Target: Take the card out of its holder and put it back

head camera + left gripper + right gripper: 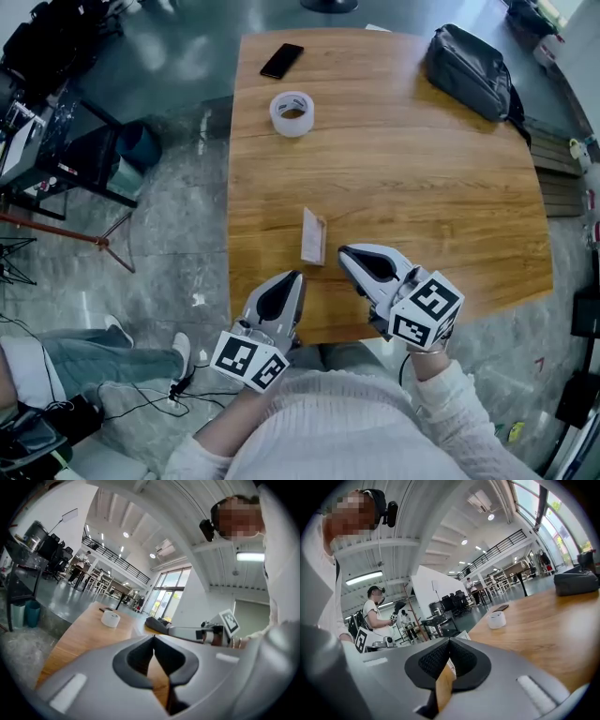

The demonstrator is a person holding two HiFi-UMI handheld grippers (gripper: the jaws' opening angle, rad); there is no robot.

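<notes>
My left claw (297, 277) and right claw (344, 252) are both clenched on nothing. The holder (313, 236) lies on the table (422, 169), just beyond them. I think the card is inside, so either I'm done or haven't started.

card holder (313, 235) contents unclear, bystander's legs (94, 354) cropped

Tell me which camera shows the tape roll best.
Head view. It shows the tape roll whole from above, with rim and centre hole clear, on the table near the phone. The left gripper view and right gripper view show it only small and side-on, far down the table.
</notes>
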